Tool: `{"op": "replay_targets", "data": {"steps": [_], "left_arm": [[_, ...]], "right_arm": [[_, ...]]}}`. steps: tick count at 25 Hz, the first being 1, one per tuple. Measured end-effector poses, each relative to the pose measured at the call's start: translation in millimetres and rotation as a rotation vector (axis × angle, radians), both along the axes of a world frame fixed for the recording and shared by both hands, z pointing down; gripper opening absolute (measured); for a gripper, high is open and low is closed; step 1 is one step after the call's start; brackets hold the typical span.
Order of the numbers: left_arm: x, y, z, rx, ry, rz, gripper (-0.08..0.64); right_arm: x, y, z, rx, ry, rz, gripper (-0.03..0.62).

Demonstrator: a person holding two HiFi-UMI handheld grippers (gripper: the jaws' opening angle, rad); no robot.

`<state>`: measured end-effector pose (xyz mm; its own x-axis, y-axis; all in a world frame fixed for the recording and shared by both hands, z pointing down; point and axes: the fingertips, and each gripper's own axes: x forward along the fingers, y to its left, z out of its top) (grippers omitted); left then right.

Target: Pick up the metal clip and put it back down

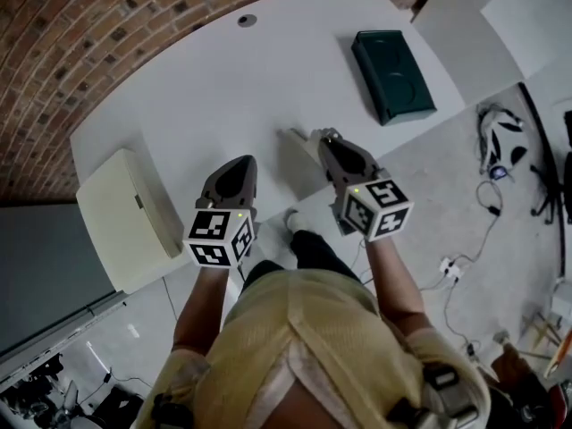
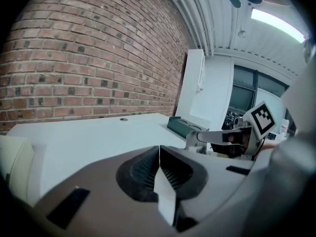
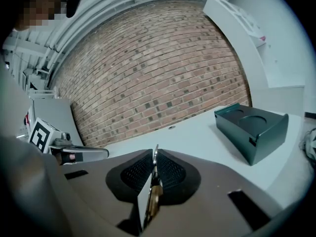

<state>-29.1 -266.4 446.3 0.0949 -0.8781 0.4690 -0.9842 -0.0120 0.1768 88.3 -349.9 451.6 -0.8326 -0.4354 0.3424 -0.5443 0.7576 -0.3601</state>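
Observation:
My right gripper (image 1: 327, 137) is shut on the metal clip (image 3: 154, 189), a thin silver strip with a brass-coloured part that stands edge-on between the ribbed pads. It hangs just above the white table (image 1: 223, 88), near the front edge. In the right gripper view the jaws (image 3: 155, 155) pinch the clip, and its top edge pokes out at their tips. My left gripper (image 1: 239, 164) hovers beside it to the left, shut with nothing between its pads (image 2: 143, 169). In the left gripper view the right gripper (image 2: 193, 140) reaches in from the right.
A dark green box (image 1: 393, 74) lies on the table's far right, also seen from the right gripper (image 3: 252, 130). A cream case (image 1: 134, 213) sits at the left edge. A small round grommet (image 1: 247, 20) is at the back. Cables and a headset (image 1: 499, 141) lie on the floor to the right.

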Motion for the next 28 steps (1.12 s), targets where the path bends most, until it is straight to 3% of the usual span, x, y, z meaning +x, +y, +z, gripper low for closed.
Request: {"op": "replay_targets", "data": {"steps": [11,28], "left_arm": [[19,-40,8,0.009,0.028,0.057,0.005],[37,-71,36,-0.020,0.049,0.099,0.005]], "right_arm": [[35,-32,10,0.024,0.003,0.147,0.029],[53,-49,49,-0.009,0.036,0.196,0.029]]}}
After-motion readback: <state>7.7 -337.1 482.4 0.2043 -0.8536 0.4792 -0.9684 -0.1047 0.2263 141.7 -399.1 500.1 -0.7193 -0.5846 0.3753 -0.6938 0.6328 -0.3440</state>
